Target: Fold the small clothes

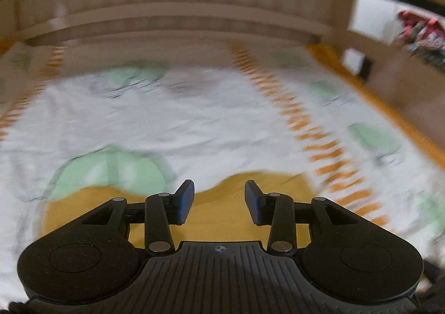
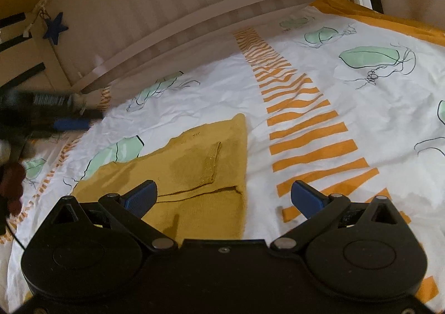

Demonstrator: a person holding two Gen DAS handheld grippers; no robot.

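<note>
Both hand-held grippers (image 1: 219, 202) (image 2: 224, 197) gape empty; only the right view shows the mustard garment's (image 2: 194, 163) folds sharply.

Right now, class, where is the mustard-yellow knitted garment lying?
In the right wrist view the mustard-yellow knitted garment lies flat on the white patterned bedsheet, left of the orange striped band, just ahead of the open right gripper.

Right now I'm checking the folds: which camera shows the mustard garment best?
The right wrist view: the mustard garment is sharp there, with its folded layers and edges showing. The left wrist view is motion-blurred and shows only a yellow patch behind the left tool.
</note>
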